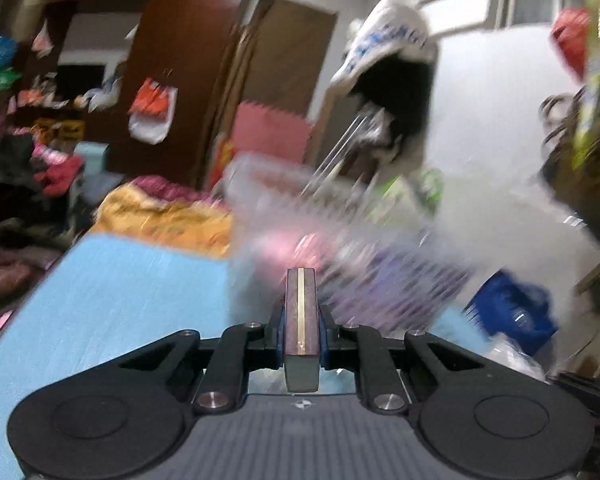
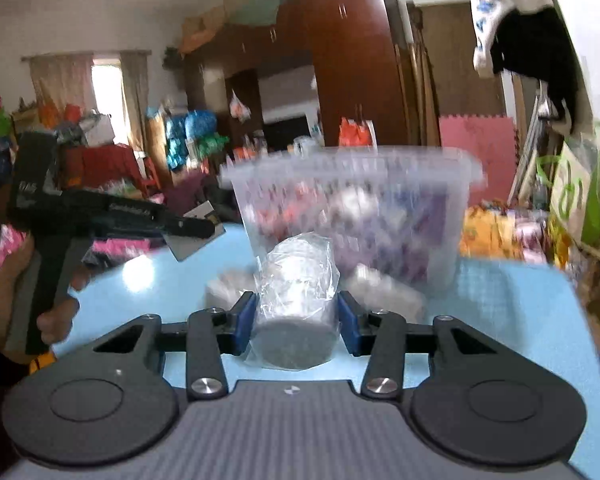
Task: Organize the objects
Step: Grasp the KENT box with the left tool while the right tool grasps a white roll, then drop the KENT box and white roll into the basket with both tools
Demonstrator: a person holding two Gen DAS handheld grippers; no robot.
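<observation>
Right gripper [image 2: 296, 318] clamped on a plastic-wrapped roll [image 2: 298, 300], blue pads pressing both flanks, dark flat end facing the camera. Roll held just above the blue table [image 2: 520, 312], near side of the clear storage bin [image 2: 352, 216], which stands at the far edge, already loaded with blurred pink, purple and white packets.

Left gripper [image 1: 301, 312] pinching a slim flat card-like piece [image 1: 301, 320], purple faces with a pale strip along the edge, standing upright between closed fingers, out over the table with the bin close ahead and to the right.

Handling, as a judgement: roll looks light and fairly firm at the core, but that loose crinkled wrap is slick. Grip on the body, not the film tail, or it slides. Flat piece seems stiff and thin; an edge pinch like this holds, though a twist could lever it out.

View differences: right wrist camera gives the bin's rim and front wall, two more white wrapped bundles [image 2: 384, 284] lying on the table at the bin's foot, plus the left gripper from outside [image 2: 196, 236], handle in the person's left hand [image 2: 28, 280]. Left wrist camera heavily smeared by motion: bin reduced to a haze, bundles not readable, but the only close look at the flat piece's edge.
</observation>
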